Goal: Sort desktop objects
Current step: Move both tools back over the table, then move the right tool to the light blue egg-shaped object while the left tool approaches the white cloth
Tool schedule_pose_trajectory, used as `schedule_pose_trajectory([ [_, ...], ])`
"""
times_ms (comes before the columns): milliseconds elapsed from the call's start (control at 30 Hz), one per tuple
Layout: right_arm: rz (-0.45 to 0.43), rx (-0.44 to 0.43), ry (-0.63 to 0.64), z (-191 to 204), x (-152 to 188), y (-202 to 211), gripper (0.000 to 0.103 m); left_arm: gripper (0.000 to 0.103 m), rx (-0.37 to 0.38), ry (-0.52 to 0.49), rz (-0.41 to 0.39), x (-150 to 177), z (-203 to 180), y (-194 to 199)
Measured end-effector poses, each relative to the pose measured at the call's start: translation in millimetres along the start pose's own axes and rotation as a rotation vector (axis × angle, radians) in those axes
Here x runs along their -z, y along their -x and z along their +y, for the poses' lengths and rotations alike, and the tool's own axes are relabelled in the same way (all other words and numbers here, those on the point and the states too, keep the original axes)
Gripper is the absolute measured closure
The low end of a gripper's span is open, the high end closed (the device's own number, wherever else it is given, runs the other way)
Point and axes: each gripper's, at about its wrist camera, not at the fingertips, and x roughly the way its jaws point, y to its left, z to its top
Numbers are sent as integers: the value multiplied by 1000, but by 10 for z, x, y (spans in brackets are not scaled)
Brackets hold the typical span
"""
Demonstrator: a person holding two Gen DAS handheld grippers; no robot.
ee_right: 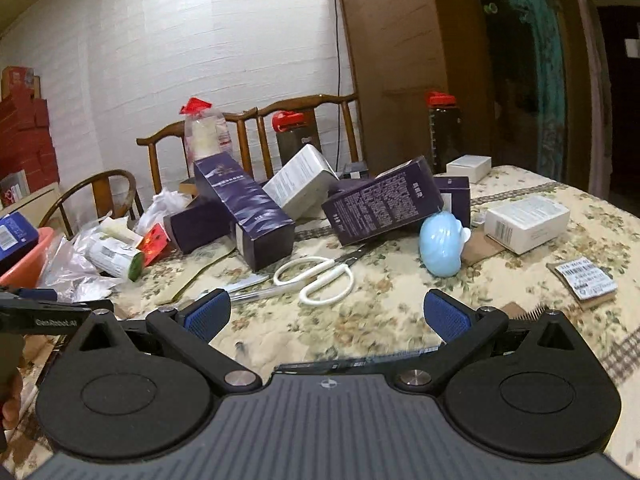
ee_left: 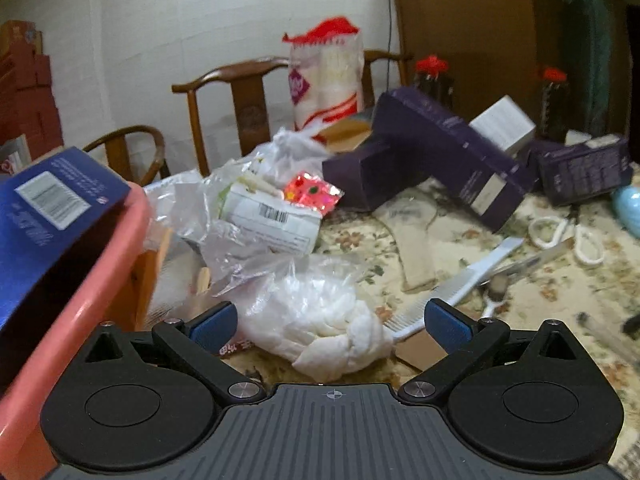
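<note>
Black hand-held gripper (ee_right: pixel 327 316), 2 blue ribbed pads (ee_right: pixel 208 316), silver screws

You have the white-handled scissors (ee_right: pixel 318 280) lying flat on the floral counter (ee_right: pixel 400 304). Behind them, dark purple boxes (ee_right: pixel 248 216) lean in a heap; right of them, a pale blue figurine (ee_right: pixel 440 246) stands tilted. Left of them sit crumpled plastic bags (ee_left: pixel 256 216) and a pink basin (ee_left: pixel 100 272) holding a blue box (ee_left: pixel 52 216)
</note>
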Motion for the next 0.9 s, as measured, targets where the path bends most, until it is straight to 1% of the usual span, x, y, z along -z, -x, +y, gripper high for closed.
schedule_pose_trajectory([
  [33, 6, 1, 2, 0, -18, -40, 1, 0, -3, 0, 6, 2, -9, -38],
  [100, 19, 0, 9, 33, -49, -124, 1, 0, 16, 7, 24, -12, -14, -111],
  [167, 48, -15, 27, 97, -82, -228, 1, 0, 26, 13, 41, -20, -24, -180],
  [233, 53, -24, 41, 165, -123, -304, 1, 0, 27, 16, 51, -22, -23, -221],
  [367, 45, 0, 61, 222, -146, -394, 1, 0, 39, 25, 50, -7, -6, -235],
  [500, 63, -5, 39, 230, -115, -485, 1, 0, 44, 11, 38, 8, -26, -204],
  [633, 80, -2, 64, 344, -176, -583, 1, 0, 61, 23, 46, 7, -20, -209],
  [800, 48, -5, 116, 411, -310, -632, 1, 0, 68, 36, 54, 28, 28, -231],
  [900, 13, -22, 84, 292, -326, -639, 1, 0, 67, 37, 61, 28, 38, -253],
])
